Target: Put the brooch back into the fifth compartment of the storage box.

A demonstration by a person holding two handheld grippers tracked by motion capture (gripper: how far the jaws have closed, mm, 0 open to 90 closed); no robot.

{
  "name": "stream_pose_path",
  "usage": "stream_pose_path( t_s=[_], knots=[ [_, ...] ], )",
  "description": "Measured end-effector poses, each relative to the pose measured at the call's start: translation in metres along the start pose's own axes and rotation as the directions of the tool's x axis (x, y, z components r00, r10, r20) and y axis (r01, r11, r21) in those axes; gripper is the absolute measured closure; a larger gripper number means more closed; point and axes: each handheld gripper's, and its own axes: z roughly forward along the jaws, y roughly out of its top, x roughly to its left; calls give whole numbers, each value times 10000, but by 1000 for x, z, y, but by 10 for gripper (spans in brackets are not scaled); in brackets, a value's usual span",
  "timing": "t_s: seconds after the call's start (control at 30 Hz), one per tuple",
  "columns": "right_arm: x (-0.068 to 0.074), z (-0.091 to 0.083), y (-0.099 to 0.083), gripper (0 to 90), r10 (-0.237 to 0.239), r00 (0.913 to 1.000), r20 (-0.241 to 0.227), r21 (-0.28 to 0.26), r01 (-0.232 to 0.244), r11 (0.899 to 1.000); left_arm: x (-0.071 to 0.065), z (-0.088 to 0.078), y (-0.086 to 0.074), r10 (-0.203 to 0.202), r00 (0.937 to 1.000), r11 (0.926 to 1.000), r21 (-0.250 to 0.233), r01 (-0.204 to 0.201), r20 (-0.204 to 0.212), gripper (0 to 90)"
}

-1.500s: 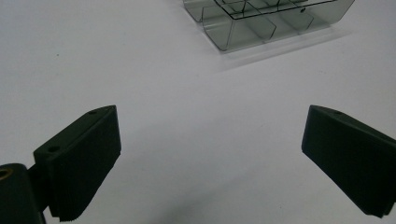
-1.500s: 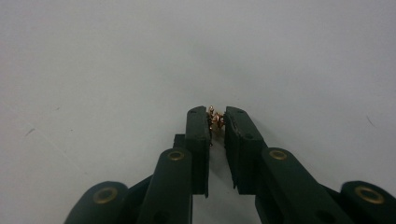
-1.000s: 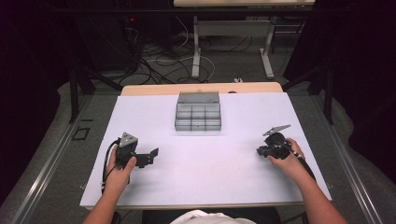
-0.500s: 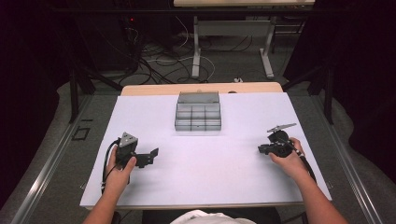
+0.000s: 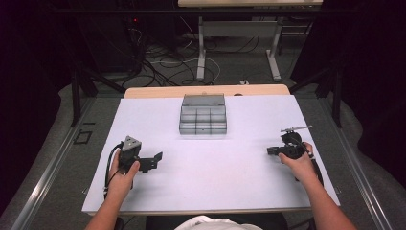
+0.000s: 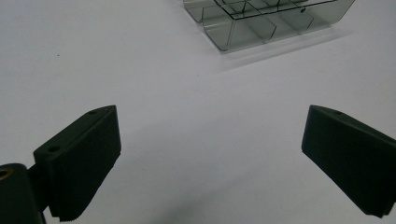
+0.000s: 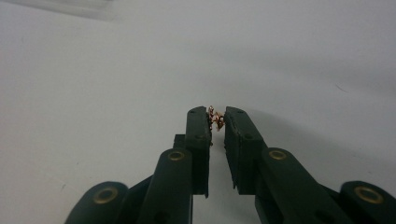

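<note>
Here the right gripper clamps a small brass screw (axis unclear); left gripper jaws apart.

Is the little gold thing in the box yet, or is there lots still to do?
Not yet. Done: the right gripper has pinched the small gold piece. In hand: it holds it above the white table, apart from the compartment box. Left: probably carrying it there. The left gripper is open.
</note>
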Motion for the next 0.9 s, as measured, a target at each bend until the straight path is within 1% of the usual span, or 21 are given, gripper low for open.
stream_pose_path(
  t_s=[0.1,0.13,0.2,0.33,0.37,0.4,0.43,0.47,0.57,0.7,0.73,0.83,0.9],
  knots=[
    [-2,-1,1,803,394,9992,-8,-154,-394,9991,0,0,0,1,10000,10000,28,-1,-13,46],
    [-4,-2,1,803,414,9991,-29,-183,-414,9990,0,0,0,-1,10000,10000,33,1,-10,46],
    [-5,-3,1,803,644,9979,-34,-265,-644,9976,0,0,0,5,10000,10000,33,-5,-15,46],
    [-7,-5,2,803,867,9962,-51,-351,-868,9956,0,0,0,7,10000,10000,40,-7,-17,47],
    [-7,-6,2,803,931,9956,51,-341,-929,9951,0,0,0,1,10000,10000,43,-1,-19,47],
    [-8,-7,2,803,924,9957,70,-261,-922,9954,0,0,0,-12,10000,10000,-32,11,-54,47],
    [-8,-6,2,803,965,9953,-4,-476,-964,9942,0,0,0,-9,10000,10000,-20,9,-52,47],
    [-8,-6,2,803,1001,9950,-36,-513,-1002,9936,0,0,0,22,9999,9999,-112,-23,-101,47],
    [-8,-7,3,803,970,9953,-14,-530,-969,9939,0,0,0,33,9999,9999,-111,-34,-118,47],
    [-6,-8,5,803,1074,9942,-26,-618,-1073,9923,0,0,0,45,9999,10000,-30,-46,-99,47],
    [-6,-8,5,803,1058,9944,-20,-631,-1057,9924,0,0,0,23,9999,9999,-124,-25,-126,47],
    [-4,-9,7,803,957,9954,-40,-653,-958,9933,0,0,0,9,9999,9999,-127,-10,-127,47],
    [-3,-10,8,803,983,9951,-59,-686,-985,9928,0,0,0,3,9999,9999,-134,-5,-140,47]
  ],
)
